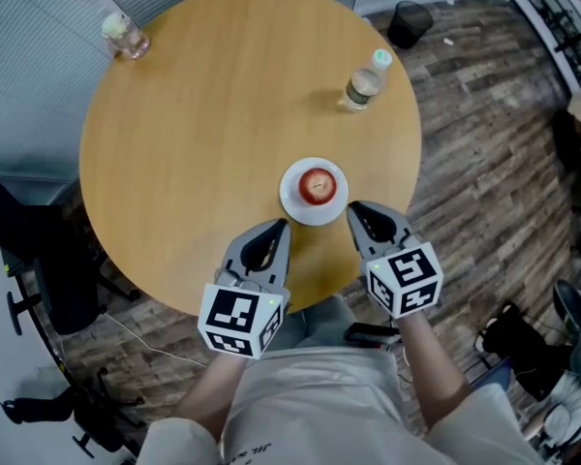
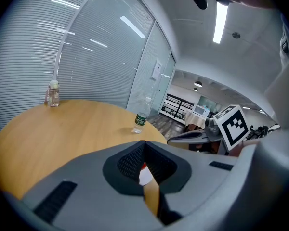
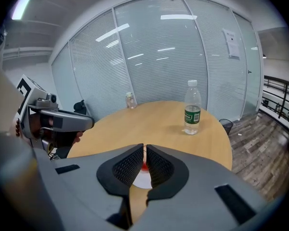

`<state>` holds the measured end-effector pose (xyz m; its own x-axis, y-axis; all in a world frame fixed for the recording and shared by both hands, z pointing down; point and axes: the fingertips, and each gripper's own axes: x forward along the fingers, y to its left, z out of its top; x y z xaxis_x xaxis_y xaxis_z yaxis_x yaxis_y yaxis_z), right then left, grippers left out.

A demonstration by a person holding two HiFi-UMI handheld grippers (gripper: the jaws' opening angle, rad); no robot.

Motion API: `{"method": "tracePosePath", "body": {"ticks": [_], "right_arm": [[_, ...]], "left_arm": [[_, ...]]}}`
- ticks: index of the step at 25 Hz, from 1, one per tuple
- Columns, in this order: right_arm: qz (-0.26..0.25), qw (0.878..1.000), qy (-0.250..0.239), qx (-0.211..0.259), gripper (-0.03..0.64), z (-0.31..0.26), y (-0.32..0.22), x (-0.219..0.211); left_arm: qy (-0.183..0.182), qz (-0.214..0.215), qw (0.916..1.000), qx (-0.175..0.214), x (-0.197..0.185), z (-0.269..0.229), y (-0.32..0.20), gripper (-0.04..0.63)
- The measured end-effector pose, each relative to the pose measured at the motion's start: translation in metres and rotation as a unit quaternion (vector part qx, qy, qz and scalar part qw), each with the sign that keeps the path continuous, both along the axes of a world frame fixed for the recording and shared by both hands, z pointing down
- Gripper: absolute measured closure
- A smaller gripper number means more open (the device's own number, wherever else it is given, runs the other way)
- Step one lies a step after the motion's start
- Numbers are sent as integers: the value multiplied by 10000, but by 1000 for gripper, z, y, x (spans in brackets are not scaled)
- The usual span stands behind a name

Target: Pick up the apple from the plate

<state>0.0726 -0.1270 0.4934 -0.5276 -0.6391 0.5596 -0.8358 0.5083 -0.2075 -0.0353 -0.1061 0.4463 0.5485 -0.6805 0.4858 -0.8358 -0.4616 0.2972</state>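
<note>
A red apple sits on a small white plate near the front edge of the round wooden table. My left gripper hovers just left of the plate at the near side, jaws shut and empty. My right gripper is just right of the plate, jaws together with nothing between them. In the left gripper view, only a sliver of the apple and plate shows behind the shut left gripper. The right gripper view shows a red sliver of apple behind the right gripper.
A plastic water bottle stands at the table's far right, and a small glass jar at its far left edge. A black bin is on the wood floor beyond the table. A dark chair stands at the left.
</note>
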Motion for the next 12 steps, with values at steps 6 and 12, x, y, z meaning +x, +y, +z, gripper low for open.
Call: {"method": "tracePosePath", "body": {"ticks": [6,12], "right_arm": [[-100,9998,130,-130,564,23,-1,-10],[-161,9992,205,-297,378,43,-7,-16]], "left_arm": [[-66,91,9999,-101,1,13,2,592],[-71,67,9998,-195,-2,22,-3,592]]}}
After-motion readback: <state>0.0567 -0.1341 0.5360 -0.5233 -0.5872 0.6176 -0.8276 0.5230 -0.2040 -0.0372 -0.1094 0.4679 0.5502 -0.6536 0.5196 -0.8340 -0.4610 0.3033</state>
